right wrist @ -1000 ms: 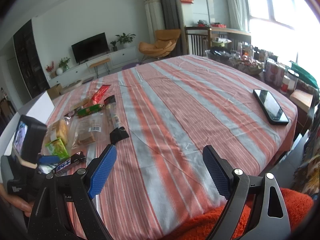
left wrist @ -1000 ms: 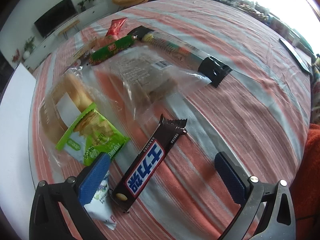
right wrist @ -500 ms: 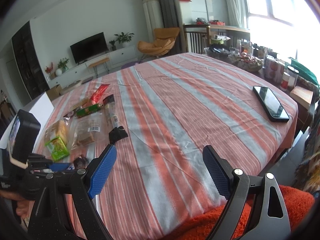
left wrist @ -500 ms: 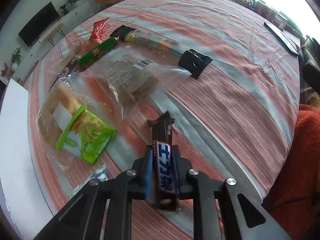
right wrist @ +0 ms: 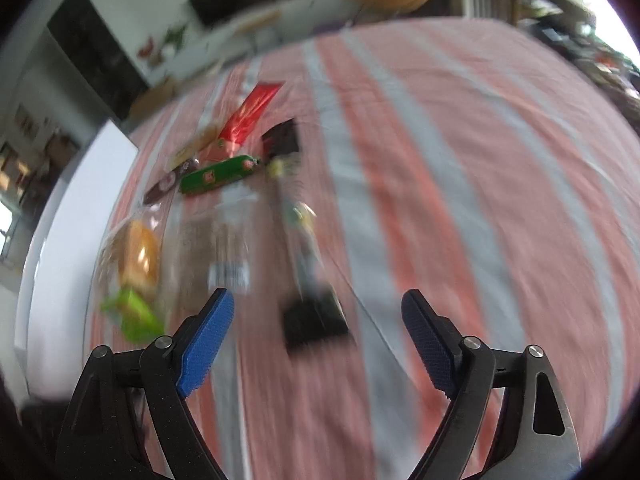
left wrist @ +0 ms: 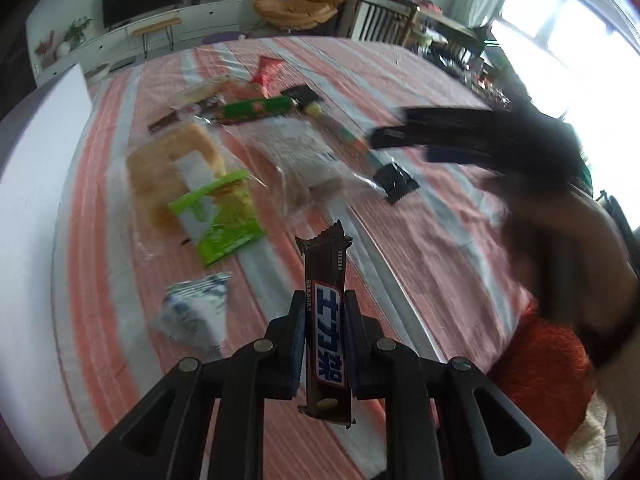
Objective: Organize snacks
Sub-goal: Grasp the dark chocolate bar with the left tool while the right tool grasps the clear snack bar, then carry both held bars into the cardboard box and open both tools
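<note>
Left wrist view: a brown chocolate bar (left wrist: 325, 344) is clamped upright at lower centre by the left gripper (left wrist: 325, 336), above the striped tablecloth (left wrist: 420, 240). Right wrist view: the right gripper (right wrist: 318, 340) is seen spread wide and empty, at lower centre over a black-ended snack pack (right wrist: 314, 316).

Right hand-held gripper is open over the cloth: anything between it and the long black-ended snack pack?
Nothing visible. The right hand-held gripper has the long pack's black end directly ahead between its open fingers, with only striped cloth around it.
</note>
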{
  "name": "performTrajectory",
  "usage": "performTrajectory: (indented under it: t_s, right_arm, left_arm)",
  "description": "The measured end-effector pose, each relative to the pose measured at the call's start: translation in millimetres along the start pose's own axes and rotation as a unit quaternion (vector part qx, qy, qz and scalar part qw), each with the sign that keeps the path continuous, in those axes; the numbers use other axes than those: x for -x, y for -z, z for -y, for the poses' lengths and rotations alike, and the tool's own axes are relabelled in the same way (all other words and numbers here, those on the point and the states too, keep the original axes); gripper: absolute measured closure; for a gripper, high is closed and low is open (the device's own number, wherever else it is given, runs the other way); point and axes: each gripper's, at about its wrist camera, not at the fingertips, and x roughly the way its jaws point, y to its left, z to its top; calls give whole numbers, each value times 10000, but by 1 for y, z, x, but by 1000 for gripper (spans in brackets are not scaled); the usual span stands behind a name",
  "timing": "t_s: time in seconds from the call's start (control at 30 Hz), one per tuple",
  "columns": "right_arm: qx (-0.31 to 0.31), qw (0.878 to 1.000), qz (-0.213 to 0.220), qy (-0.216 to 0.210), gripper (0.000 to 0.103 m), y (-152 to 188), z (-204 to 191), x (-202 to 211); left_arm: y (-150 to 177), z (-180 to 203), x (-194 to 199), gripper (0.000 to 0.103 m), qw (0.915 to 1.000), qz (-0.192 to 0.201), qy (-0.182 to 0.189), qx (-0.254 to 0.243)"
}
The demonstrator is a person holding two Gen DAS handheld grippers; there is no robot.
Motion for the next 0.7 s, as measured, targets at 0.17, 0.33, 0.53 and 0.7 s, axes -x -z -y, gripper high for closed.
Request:
performTrajectory:
  t_s: [0.17,0.33,0.53,0.7]
  right_arm:
    - [205,9981,-503,279,58,-31,-25,-38]
    - [304,9954,-579,697,88,-26,-26,-32]
    - [-594,9979,11,240,89,-9,30,35]
    - [-973,9935,379,-448,96,-6,37,86]
  left_arm:
    - [4,-21,28,86,9996,236,-13,182]
    - [7,-37,48,86,9979,462,82,438]
    - [4,-49,73,86,9947,824,246,559]
    - [-5,-60,94,86,9899,1093,457,781]
